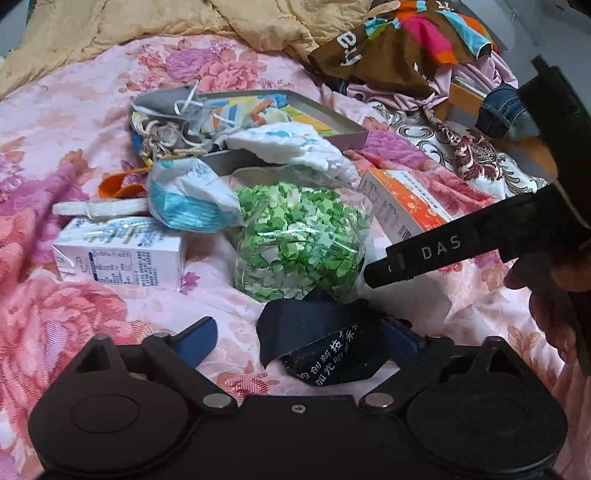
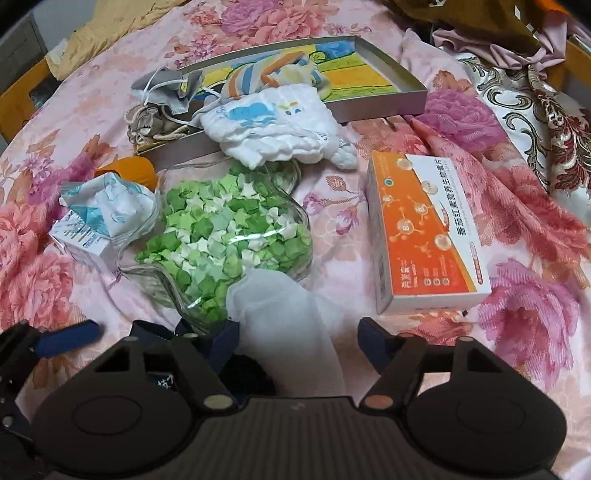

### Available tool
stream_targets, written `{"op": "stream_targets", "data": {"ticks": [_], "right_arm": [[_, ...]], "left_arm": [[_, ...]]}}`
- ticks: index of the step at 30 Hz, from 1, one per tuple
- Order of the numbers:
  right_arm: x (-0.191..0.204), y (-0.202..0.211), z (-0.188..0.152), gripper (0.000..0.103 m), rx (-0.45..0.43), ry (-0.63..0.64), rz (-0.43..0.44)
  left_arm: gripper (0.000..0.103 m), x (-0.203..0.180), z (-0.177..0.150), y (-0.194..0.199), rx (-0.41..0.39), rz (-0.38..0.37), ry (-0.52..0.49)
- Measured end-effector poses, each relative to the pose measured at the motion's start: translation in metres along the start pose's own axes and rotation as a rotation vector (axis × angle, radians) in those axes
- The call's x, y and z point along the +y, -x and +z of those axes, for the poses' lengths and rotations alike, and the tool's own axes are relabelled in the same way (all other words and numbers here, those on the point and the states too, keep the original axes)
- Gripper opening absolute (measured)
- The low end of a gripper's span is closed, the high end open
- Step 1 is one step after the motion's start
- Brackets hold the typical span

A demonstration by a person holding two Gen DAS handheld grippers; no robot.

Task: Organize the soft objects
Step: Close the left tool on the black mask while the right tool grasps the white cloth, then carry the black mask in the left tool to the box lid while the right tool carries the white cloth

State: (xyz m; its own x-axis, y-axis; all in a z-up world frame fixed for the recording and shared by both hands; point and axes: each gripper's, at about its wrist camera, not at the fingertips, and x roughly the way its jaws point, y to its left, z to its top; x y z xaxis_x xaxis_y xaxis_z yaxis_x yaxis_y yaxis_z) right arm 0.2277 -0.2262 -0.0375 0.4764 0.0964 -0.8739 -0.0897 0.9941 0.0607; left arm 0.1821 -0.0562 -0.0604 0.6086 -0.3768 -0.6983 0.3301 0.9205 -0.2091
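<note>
Left gripper [image 1: 299, 341]: jaws spread wide, nothing pinched; the black cloth [image 1: 325, 343] sits between them, crowding the R finger, gap on the L side.
Right gripper [image 2: 299, 332]: also wide open, holding nothing; a white sock [image 2: 291, 306] lies between the fingers, nearer the L one.
Sock axis: runs fwd-back, roughly along the fingers; toe end reaches ahead to the glass dish of green paper stars [image 2: 225, 240].
Nearer hand: R for the sock, L for the cloth, I'd say.
Goal spot: grey tray [image 2: 388, 107], well ahead of both jaws, already has striped fabric and a white bib [image 2: 273, 129] draped over its near rim.
Surface: pink floral bedspread [image 2: 369, 29], soft, wrinkled.
Room: tight. Orange box [image 2: 424, 229] ahead-right, milk carton [image 1: 122, 254] ahead-left.
Risk: prob. snagging the dish when lifting.
</note>
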Motion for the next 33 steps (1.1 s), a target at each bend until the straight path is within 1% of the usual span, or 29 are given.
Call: {"op": "stream_targets", "data": {"ticks": [1,2,3,4,6,7,8,9,10,11,12,13,14,17,20,21,22,24,25,26,27,29,30,31,32,33], "right_arm": [[0.0,-0.001,0.001,0.071,-0.003,0.0,-0.002],[0.0,-0.002,0.002,0.068,-0.007,0.0,-0.003],[0.0,-0.003,0.002,0.063,-0.008,-0.003,-0.001],[0.0,-0.005,0.003,0.057,-0.006,-0.005,0.003],[-0.001,-0.008,0.003,0.049,0.008,-0.012,0.011],[-0.002,-0.009,0.002,0.044,0.015,-0.017,0.012],[-0.002,-0.01,0.002,0.04,0.018,-0.019,0.015],[-0.003,-0.011,0.001,0.032,0.017,-0.02,0.016],[-0.003,-0.011,0.001,0.023,0.015,-0.019,0.015],[-0.003,-0.011,0.0,0.019,0.013,-0.02,0.019],[-0.004,-0.01,0.0,0.013,0.011,-0.027,0.033],[-0.005,-0.009,-0.001,0.009,0.006,-0.037,0.046],[-0.006,-0.007,-0.001,0.008,-0.001,-0.045,0.056],[-0.011,-0.001,-0.003,0.006,-0.03,-0.067,0.078],[-0.014,0.005,-0.005,0.006,-0.053,-0.09,0.094],[-0.015,0.007,-0.005,0.006,-0.059,-0.096,0.093],[-0.016,0.008,-0.005,0.008,-0.061,-0.095,0.097],[-0.017,0.007,-0.006,0.018,-0.054,-0.099,0.107],[-0.017,0.006,-0.007,0.03,-0.05,-0.099,0.109],[-0.016,0.005,-0.007,0.037,-0.05,-0.095,0.11],[-0.016,0.003,-0.008,0.046,-0.047,-0.088,0.103],[-0.012,-0.005,-0.008,0.047,-0.017,-0.069,0.094],[-0.011,-0.01,-0.008,0.044,0.001,-0.063,0.098],[-0.009,-0.015,-0.008,0.029,0.019,-0.056,0.099],[-0.005,-0.021,-0.007,0.02,0.037,-0.035,0.089],[-0.003,-0.023,-0.007,0.017,0.042,-0.021,0.076]], "left_arm": [[0.091,0.0,0.0,-0.003,0.007,-0.004,0.003],[0.086,0.001,0.0,-0.006,0.014,-0.01,0.004],[0.079,0.0,0.0,-0.011,0.026,-0.016,-0.001],[0.076,-0.001,0.0,-0.014,0.036,-0.019,-0.01],[0.065,-0.003,0.0,-0.017,0.042,-0.019,-0.031],[0.062,-0.004,0.0,-0.018,0.041,-0.02,-0.037],[0.052,-0.004,0.0,-0.019,0.042,-0.025,-0.039],[0.041,-0.004,0.0,-0.02,0.05,-0.03,-0.034],[0.038,-0.003,0.0,-0.021,0.057,-0.034,-0.025],[0.033,-0.001,-0.001,-0.021,0.061,-0.037,-0.017],[0.023,-0.001,-0.001,-0.021,0.064,-0.039,-0.009],[0.017,0.0,-0.002,-0.021,0.063,-0.04,-0.004],[0.01,-0.001,-0.002,-0.02,0.06,-0.04,-0.004],[0.006,0.0,-0.002,-0.017,0.046,-0.035,0.001],[0.005,0.001,-0.002,-0.011,0.023,-0.029,0.02],[0.005,0.002,-0.003,-0.009,0.019,-0.026,0.026],[0.005,0.001,-0.003,-0.007,0.018,-0.025,0.026],[0.005,0.001,-0.003,-0.005,0.013,-0.02,0.029],[0.005,0.001,-0.003,-0.005,0.014,-0.017,0.031],[0.005,0.001,-0.003,-0.004,0.015,-0.011,0.032],[0.005,0.0,-0.003,-0.003,0.012,-0.005,0.035],[0.005,0.001,-0.006,0.003,0.004,0.001,0.046],[0.005,0.002,-0.007,0.006,0.002,0.004,0.048],[0.005,0.002,-0.009,0.008,-0.002,0.009,0.046],[0.005,0.003,-0.009,0.01,-0.009,0.017,0.043],[0.005,0.005,-0.009,0.011,-0.013,0.024,0.045]]}}
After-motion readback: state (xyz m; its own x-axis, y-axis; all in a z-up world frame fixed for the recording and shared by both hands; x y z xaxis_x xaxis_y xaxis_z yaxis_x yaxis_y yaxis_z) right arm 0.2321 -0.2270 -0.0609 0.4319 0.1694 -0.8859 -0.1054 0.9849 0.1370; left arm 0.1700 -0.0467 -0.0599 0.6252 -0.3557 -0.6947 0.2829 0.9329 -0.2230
